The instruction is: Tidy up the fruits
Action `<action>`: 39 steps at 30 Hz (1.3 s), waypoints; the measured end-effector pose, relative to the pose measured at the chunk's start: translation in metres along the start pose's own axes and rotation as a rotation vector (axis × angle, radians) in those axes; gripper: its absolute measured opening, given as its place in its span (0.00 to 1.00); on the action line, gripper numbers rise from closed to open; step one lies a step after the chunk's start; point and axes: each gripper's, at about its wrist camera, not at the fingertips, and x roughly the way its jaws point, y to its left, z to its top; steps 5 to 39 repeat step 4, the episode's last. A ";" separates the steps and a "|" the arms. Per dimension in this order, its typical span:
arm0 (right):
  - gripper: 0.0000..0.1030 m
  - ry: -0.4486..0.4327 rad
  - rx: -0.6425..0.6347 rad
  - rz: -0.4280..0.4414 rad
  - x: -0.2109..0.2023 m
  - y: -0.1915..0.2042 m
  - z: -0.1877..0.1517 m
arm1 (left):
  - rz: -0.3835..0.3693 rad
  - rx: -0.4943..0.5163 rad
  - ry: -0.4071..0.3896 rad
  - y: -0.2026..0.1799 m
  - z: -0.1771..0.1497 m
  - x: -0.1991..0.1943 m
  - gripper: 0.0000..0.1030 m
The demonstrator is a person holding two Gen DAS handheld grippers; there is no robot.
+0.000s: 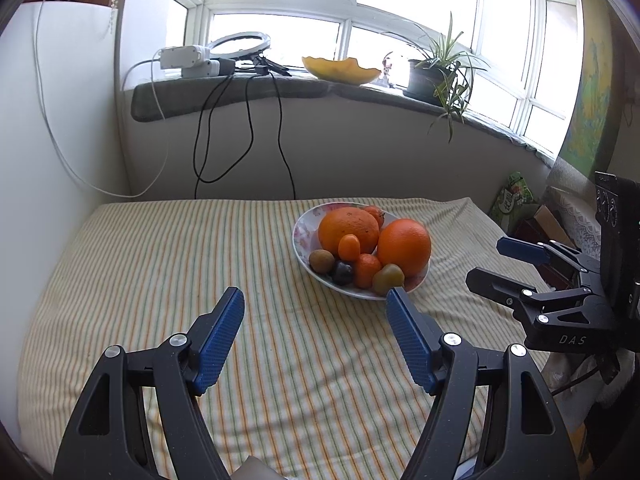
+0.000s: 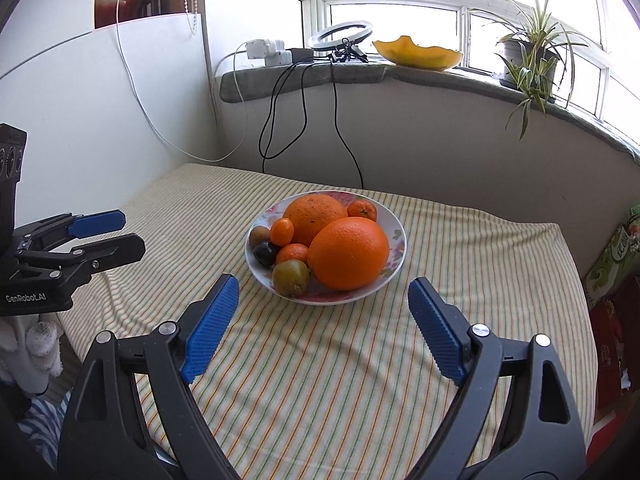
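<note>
A floral plate (image 1: 303, 225) (image 2: 397, 216) sits on the striped tablecloth (image 1: 160, 264) and holds a pile of fruit. Two big oranges (image 1: 404, 246) (image 2: 348, 258) fill most of it, with small mandarins (image 1: 349, 247), a kiwi (image 1: 321, 261), a dark plum (image 2: 266, 254) and a greenish fruit (image 2: 291, 278) in front. My left gripper (image 1: 315, 294) is open and empty, its right fingertip just short of the plate's near rim. My right gripper (image 2: 323, 282) is open and empty too, with the plate just beyond its tips. Each gripper shows in the other's view (image 1: 488, 260) (image 2: 130, 232).
Behind the table runs a windowsill (image 2: 360, 76) with a ring light (image 2: 342, 34), white power strips (image 1: 188, 60), a yellow bowl-like shell (image 2: 416, 54) and a potted plant (image 2: 528, 56). Black cables (image 1: 208, 136) hang down the wall. A green bag (image 2: 616, 256) lies beyond the table's right edge.
</note>
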 end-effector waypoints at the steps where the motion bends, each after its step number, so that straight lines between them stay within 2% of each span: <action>1: 0.86 0.000 0.001 -0.002 0.000 0.000 0.000 | 0.000 -0.001 0.000 -0.001 0.000 0.000 0.71; 39: 0.86 0.001 0.012 -0.011 0.002 -0.004 -0.001 | 0.006 -0.005 0.004 0.000 0.000 0.001 0.71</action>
